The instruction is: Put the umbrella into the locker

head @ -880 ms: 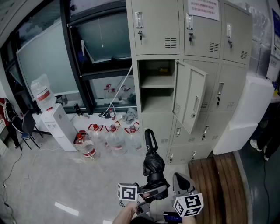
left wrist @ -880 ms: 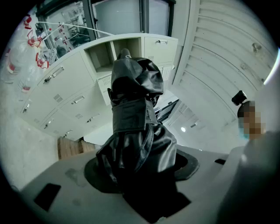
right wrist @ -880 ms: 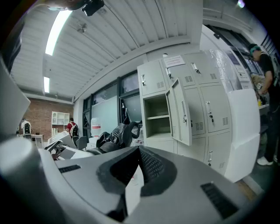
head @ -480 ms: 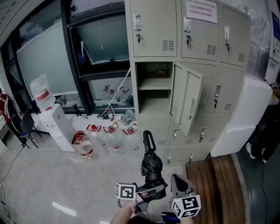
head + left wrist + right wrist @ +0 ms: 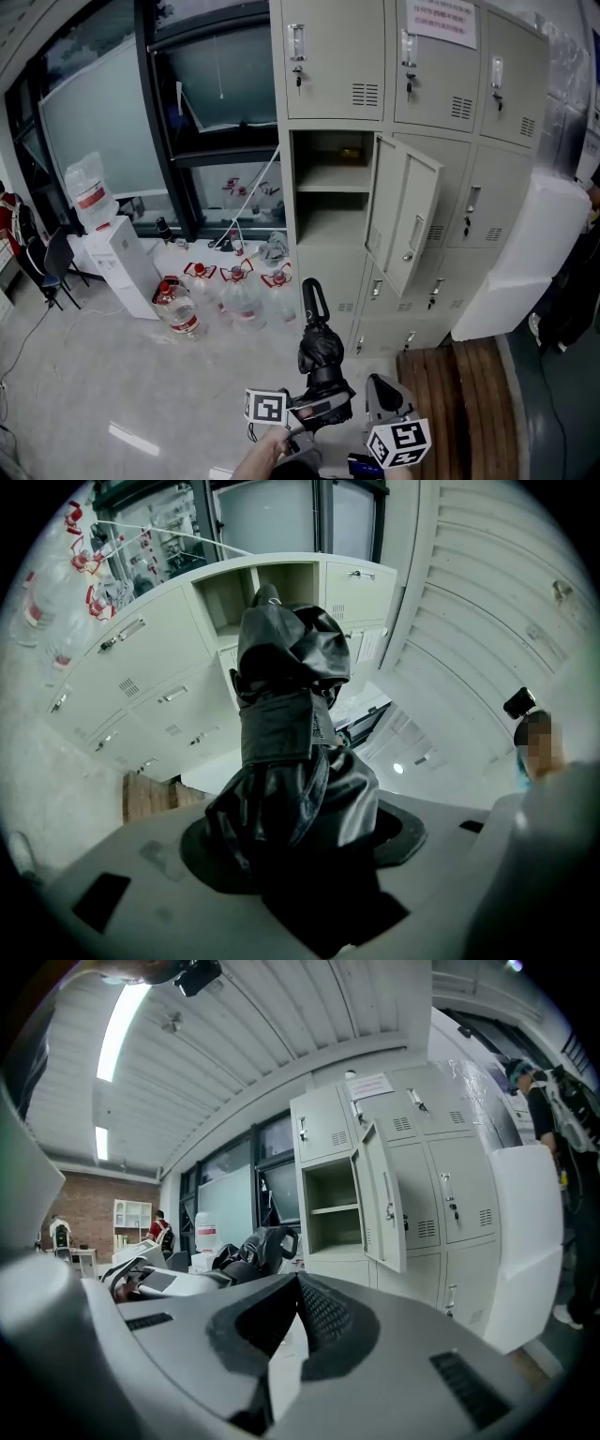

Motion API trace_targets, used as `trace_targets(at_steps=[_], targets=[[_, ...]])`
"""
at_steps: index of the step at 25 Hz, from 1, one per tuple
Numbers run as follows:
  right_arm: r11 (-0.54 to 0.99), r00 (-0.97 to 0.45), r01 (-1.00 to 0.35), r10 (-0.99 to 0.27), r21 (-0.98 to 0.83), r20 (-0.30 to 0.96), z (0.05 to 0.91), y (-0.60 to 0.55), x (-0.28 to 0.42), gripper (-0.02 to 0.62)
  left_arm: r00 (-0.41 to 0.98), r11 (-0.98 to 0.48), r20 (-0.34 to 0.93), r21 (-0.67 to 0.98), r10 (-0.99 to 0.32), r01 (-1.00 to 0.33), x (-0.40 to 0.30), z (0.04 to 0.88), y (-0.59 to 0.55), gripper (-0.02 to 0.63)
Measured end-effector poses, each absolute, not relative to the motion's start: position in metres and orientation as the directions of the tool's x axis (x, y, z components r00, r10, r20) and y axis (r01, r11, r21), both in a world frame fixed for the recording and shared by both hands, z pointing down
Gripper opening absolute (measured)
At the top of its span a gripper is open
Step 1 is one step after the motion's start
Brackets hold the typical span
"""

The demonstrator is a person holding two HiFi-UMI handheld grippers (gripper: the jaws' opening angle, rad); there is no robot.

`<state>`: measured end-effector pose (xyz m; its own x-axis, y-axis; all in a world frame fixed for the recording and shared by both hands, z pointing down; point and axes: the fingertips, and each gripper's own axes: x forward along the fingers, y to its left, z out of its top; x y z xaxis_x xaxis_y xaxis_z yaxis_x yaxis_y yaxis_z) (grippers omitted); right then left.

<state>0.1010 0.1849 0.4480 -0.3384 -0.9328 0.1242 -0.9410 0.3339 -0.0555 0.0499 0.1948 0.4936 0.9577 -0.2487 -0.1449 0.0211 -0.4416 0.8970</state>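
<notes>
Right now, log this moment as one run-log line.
left gripper: jaws shut on folded black umbrella | right gripper: jaws shut, empty | grey metal locker: door open, umbrella outside

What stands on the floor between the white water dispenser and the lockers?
In the head view, several large clear water bottles stand between the water dispenser and the lockers.

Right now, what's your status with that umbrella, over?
Left gripper shut on folded umbrella. Right gripper shut, empty. Locker door open, umbrella not yet inside. Water bottles on floor, left of the direct line.
</notes>
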Motion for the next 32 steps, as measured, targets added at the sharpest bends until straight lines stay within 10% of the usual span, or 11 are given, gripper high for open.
trace_targets(at_steps=[32], targets=[[0.230,-0.200,-0.970,-0.941,0.083,0.275,0.480,-0.176,0.100,0.002,0.994,-0.447,-0.082,0.894,-0.073,0.041,0.060,0.510,-0.161,0.272]])
